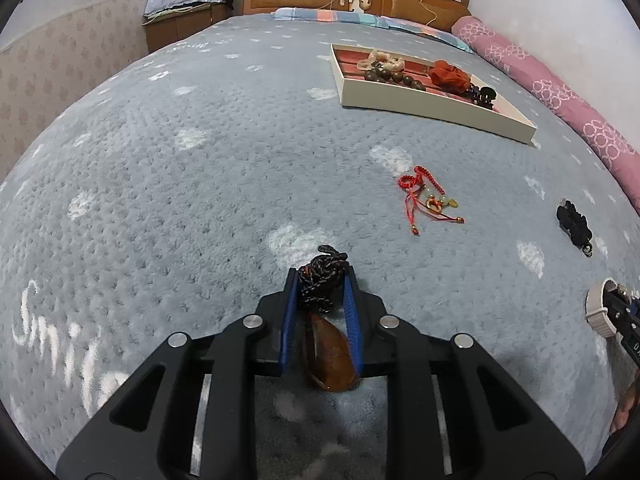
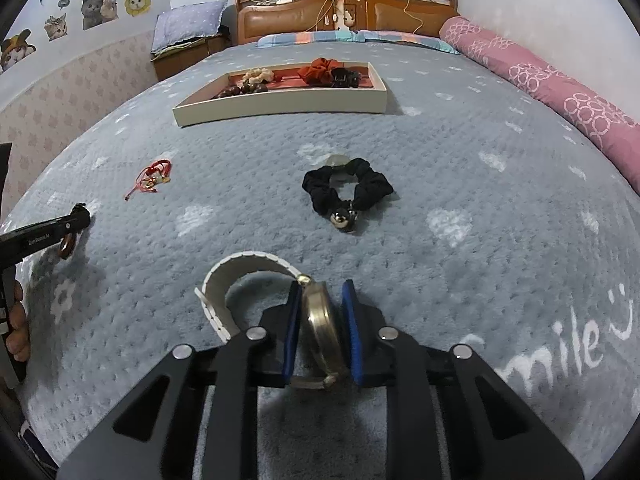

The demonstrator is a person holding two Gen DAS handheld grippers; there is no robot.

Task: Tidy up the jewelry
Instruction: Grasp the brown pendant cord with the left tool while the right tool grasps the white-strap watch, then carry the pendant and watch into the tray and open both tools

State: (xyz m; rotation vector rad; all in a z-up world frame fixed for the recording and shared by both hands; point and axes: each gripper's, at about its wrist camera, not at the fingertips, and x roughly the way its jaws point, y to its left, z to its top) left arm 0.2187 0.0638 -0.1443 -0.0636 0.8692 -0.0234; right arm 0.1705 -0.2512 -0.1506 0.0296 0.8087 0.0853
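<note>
In the left wrist view my left gripper (image 1: 321,274) is shut on the black braided cord (image 1: 320,292) of a necklace. Its amber pendant (image 1: 332,356) lies between the blue pads, low on the blanket. My right gripper (image 2: 322,286) is shut on the metal case of a watch (image 2: 320,320), and the white strap (image 2: 240,264) loops out to the left. A red string bracelet (image 1: 424,192) and a black scrunchie (image 2: 348,188) with a small charm lie loose on the bed. The white tray (image 2: 280,108) farther back holds brown beads, a red scrunchie, a beige scrunchie and a black claw clip.
Everything rests on a grey fleece blanket (image 1: 200,160) with white "Smile" lettering. A pink bolster (image 2: 560,92) runs along the right edge. A wooden headboard (image 2: 344,12) and a nightstand with a pillow (image 2: 188,28) stand at the back. A person's hand (image 2: 18,332) shows at the left.
</note>
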